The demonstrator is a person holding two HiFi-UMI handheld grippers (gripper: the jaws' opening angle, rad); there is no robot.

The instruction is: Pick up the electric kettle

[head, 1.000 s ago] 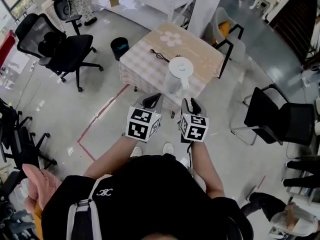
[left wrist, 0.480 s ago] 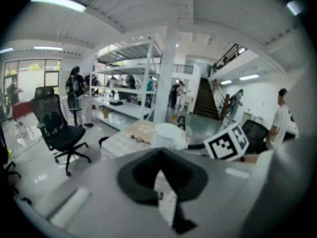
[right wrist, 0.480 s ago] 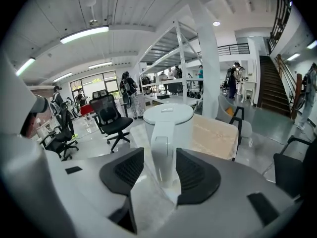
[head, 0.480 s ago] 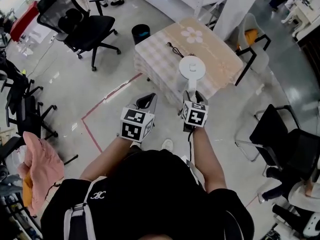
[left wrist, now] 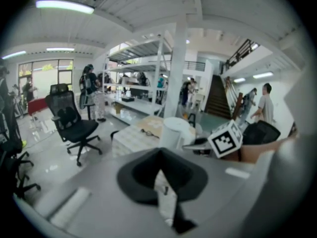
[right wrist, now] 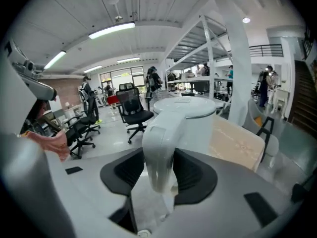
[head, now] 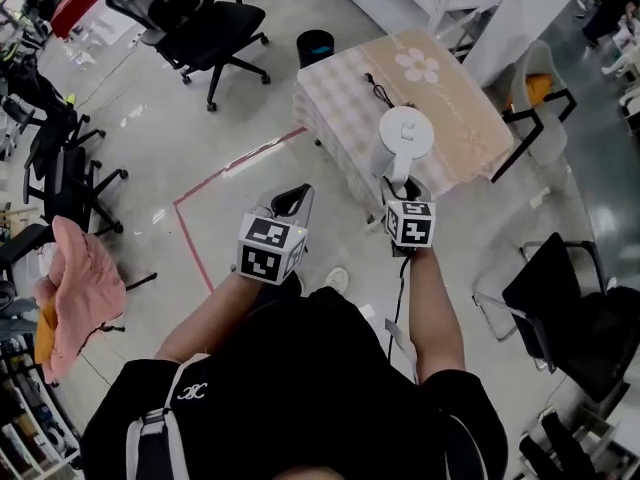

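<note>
Between the spread jaws of the right tool stands the upright handle of the white electric kettle. These jaws have just been opening, and no pad is seen pressing on the handle. Beyond the tool, the kettle rests on the checked counter, near its closest edge, not lifted. Judged progress: approach complete, grasp and lift outstanding. To that tool's left, well short of the counter, the left tool hangs with jaws pressed together on nothing. Both forearms extend forward, tools angled downward, the right reaching further.
</note>
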